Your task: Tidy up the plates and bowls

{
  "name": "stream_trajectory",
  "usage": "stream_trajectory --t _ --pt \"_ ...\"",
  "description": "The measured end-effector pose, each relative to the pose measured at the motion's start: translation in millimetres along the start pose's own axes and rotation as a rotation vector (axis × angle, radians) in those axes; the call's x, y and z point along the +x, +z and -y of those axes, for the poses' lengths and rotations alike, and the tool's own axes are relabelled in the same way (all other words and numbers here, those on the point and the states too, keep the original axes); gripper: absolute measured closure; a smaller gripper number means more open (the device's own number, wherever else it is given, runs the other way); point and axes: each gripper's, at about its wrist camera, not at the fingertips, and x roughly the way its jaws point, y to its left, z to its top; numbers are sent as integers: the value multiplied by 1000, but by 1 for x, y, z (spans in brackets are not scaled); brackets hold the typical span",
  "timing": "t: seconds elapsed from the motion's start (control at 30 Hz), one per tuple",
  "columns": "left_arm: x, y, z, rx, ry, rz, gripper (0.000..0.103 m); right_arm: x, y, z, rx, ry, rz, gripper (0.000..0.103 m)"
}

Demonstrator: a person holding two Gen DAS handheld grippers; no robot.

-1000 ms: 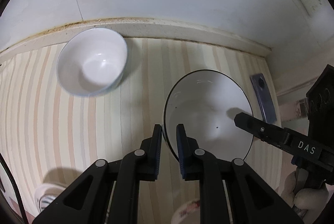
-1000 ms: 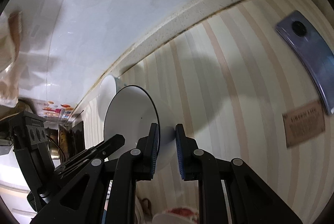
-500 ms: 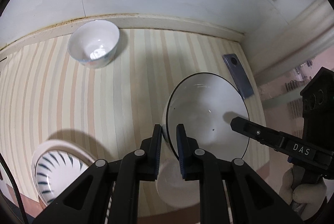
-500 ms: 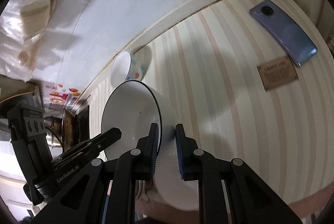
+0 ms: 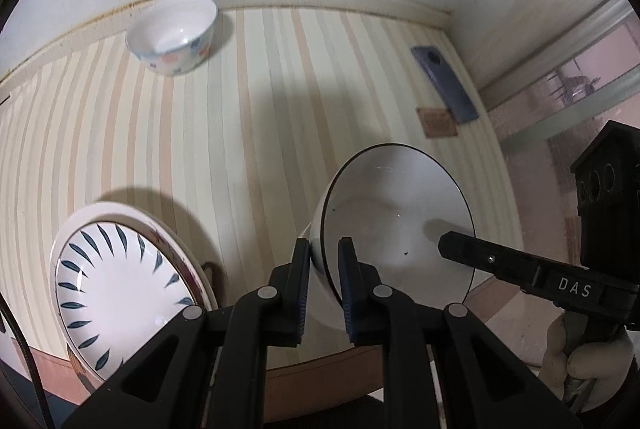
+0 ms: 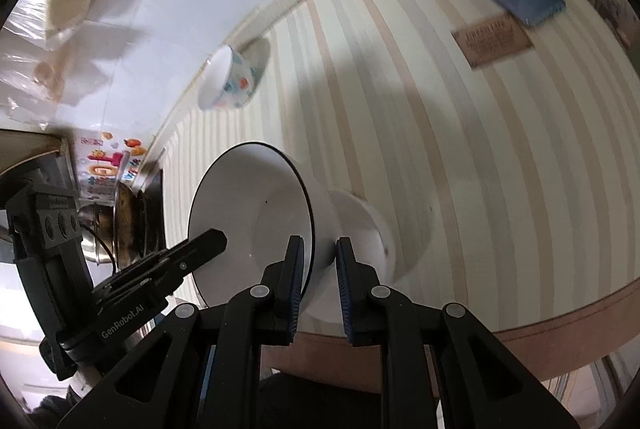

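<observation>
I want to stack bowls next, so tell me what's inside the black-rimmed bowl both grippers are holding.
The black-rimmed bowl looks empty: bare white inside with a tiny dark speck. The left gripper and right gripper each have one finger inside the rim, hiding small patches.

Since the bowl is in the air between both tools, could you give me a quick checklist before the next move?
1. Left tool pinching the black-rimmed bowl at its rim: ok.
2. Right tool pinching the opposite rim: ok.
3. Bowl off the striped table: ok.
4. Leaf-patterned plate free to receive it: ok, nothing in it.
5. Phone and patterned bowl out of the way: ok.
6. Grip firm enough: cannot tell.
</observation>
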Motion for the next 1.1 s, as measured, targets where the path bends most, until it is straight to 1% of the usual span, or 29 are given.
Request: stream_trajectory --t 0.2,0.5,0.87,1.0,1.1 --pt "19 -6 1 10 26 -33 91 15 -7 10 2 -35 -29 85" --pt "32 -8 4 26 54 -69 91 20 -4 10 -19 -68 -47 85" --pt "48 -22 6 32 91 -111 91 26 -3 7 -49 -117 -70 85" --pt "49 -23 6 33 104 -113 91 28 -4 7 -51 -118 -77 85" --pt "49 -23 5 35 110 -112 91 30 -3 6 -65 -135 -87 85"
